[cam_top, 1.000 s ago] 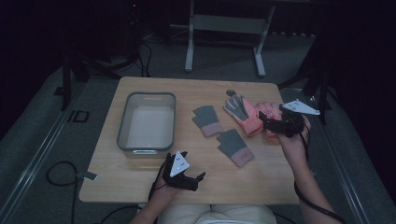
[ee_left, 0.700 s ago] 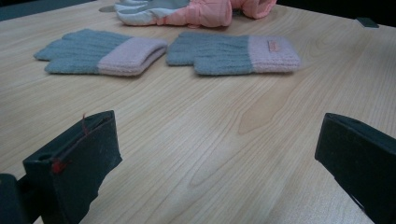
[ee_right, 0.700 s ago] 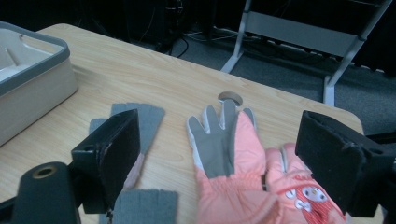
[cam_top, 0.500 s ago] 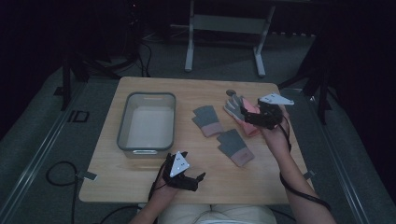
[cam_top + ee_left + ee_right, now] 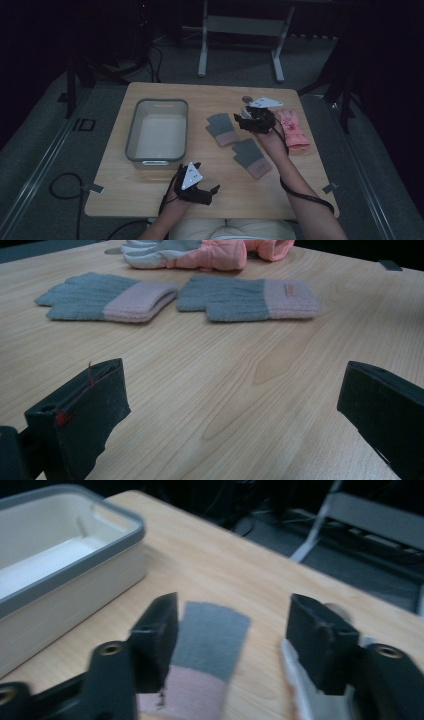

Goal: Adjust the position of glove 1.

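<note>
The right tongs [image 5: 244, 120] hang over the far middle of the tabletop [image 5: 150, 192], jaws apart and just now closing, with nothing pinched between them. In the right gripper view a grey glove with a pink cuff [image 5: 205, 655] lies on the wood below the gap, untouched by either jaw. In the high view it [image 5: 222, 129] lies just left of the tongs, with a second grey glove [image 5: 252, 158] of the same kind nearer the person. A pink glove [image 5: 292, 131] lies to the right of that hand, and part of a small round grey object [image 5: 247, 99] shows just past the tongs.

The left tongs [image 5: 199, 192] rest at the near edge, jaws wide apart over bare wood. In the left gripper view a small tag on the cuff of the second grey glove [image 5: 290, 290] is too small to read.

A grey-rimmed tub [image 5: 157, 159] stands on the left half, well apart from the gloves; its pale inside holds nothing that can be made out.
</note>
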Available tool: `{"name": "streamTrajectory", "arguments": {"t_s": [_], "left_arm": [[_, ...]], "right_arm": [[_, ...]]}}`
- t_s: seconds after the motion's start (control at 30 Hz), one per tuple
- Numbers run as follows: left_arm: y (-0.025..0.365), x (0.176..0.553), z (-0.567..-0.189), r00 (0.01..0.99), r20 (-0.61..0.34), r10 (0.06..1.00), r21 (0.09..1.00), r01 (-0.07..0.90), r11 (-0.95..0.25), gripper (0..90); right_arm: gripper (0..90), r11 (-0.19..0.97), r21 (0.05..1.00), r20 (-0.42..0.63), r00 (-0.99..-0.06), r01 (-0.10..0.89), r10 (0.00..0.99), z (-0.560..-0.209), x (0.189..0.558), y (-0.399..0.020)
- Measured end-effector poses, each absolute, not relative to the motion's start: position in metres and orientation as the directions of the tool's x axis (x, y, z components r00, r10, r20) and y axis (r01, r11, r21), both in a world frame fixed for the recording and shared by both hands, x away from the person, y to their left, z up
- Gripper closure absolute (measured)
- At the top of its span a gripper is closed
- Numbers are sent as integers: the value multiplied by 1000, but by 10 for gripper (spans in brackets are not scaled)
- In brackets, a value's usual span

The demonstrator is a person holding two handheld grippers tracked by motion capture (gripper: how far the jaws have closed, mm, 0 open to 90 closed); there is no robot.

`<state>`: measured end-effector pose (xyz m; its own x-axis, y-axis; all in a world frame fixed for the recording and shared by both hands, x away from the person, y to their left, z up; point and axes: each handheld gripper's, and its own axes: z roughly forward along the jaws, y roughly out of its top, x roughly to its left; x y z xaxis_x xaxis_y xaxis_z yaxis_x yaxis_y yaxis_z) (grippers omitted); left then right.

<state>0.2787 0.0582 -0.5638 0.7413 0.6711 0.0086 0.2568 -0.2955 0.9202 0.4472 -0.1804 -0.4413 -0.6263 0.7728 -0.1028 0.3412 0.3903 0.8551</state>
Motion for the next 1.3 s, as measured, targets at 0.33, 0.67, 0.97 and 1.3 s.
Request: {"name": "streamTrajectory", "arguments": {"t_s": [0.33,0.67,0.97,1.3], "left_arm": [[59,279,-564,741,3,671,921,260,-291,0],[59,279,-564,739,-1,673,922,262,-287,0],[60,278,-564,738,1,674,925,256,-281,0],[60,278,-564,739,2,674,926,253,-279,0]], "right_arm": [[558,454,804,-95,-671,384,735,-476,472,-160],[603,520,743,-61,-730,422,681,-511,496,-147],[550,574,699,-77,-753,426,653,-533,520,-140],[726,570,657,-25,-742,492,670,-547,533,-140]]}}
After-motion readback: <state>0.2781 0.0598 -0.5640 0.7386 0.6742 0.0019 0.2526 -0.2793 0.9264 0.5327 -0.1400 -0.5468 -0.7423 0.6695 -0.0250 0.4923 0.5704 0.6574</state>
